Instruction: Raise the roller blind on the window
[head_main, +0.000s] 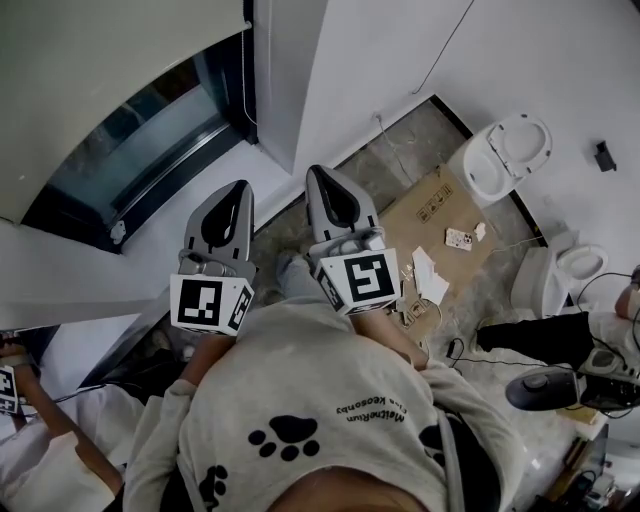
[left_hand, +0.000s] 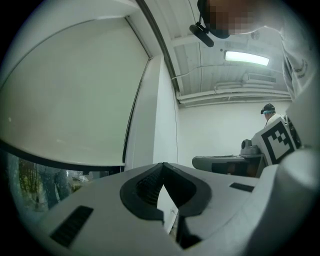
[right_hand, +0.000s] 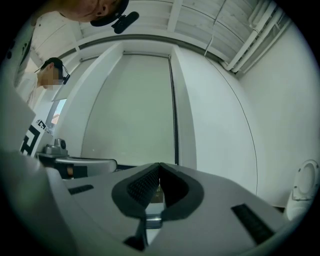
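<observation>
Roller blind (right_hand: 132, 110) hangs lowered; long axis vertical.

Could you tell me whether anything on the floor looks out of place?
Yes: one toilet and a second toilet stand in the open room at right, beside a flattened cardboard sheet strewn with paper scraps.

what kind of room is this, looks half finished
Probably a bathroom being fitted out: two toilets by the wall, flattened cardboard on the floor, a roller blind over the window.
</observation>
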